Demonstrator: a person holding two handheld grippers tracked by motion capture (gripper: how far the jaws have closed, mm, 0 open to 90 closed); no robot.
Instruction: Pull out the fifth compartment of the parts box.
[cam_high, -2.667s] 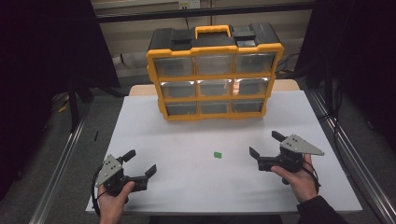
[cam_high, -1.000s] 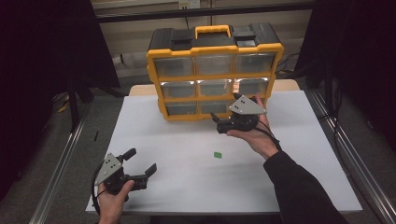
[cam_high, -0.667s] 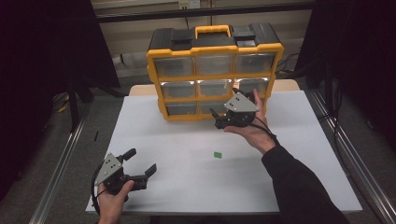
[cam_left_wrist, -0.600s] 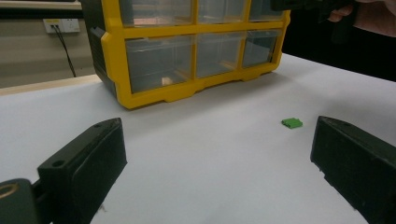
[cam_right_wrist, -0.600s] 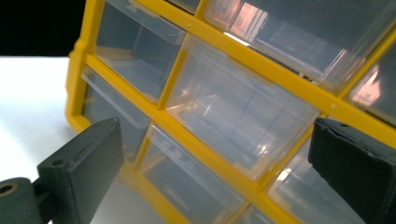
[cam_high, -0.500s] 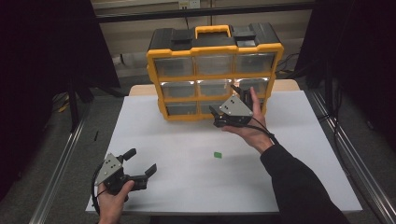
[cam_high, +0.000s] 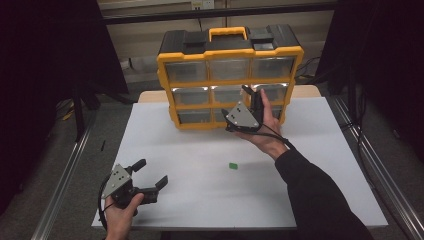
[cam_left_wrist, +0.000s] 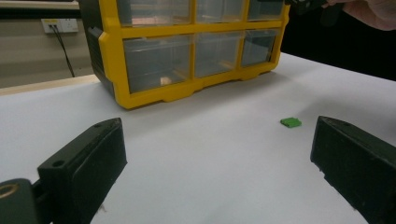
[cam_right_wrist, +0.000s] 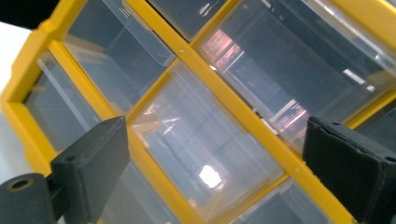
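A yellow and black organizer box (cam_high: 229, 52) with clear drawers stands upright at the back of the white table (cam_high: 310, 165). A small green piece (cam_high: 233, 165) lies flat on the table in front of it. My right gripper (cam_high: 234, 101) is open and tilted, held close against the box's lower drawers. In the right gripper view its jaws frame one clear drawer (cam_right_wrist: 201, 144) between yellow bars (cam_right_wrist: 233, 109). My left gripper (cam_high: 152, 171) rests open near the front left corner. In the left gripper view the green piece (cam_left_wrist: 290, 122) lies ahead and to the right of the left gripper (cam_left_wrist: 219, 158).
The box's bottom edge (cam_left_wrist: 187, 91) sits on the table a short way ahead of the left gripper. Metal rails (cam_high: 67, 175) run along both sides of the table. A dark floor and a wall socket (cam_left_wrist: 58, 24) lie beyond.
My right gripper has travelled from the front right of the table up to the box's drawers and tilted, staying open. The left gripper and the green piece have not moved.
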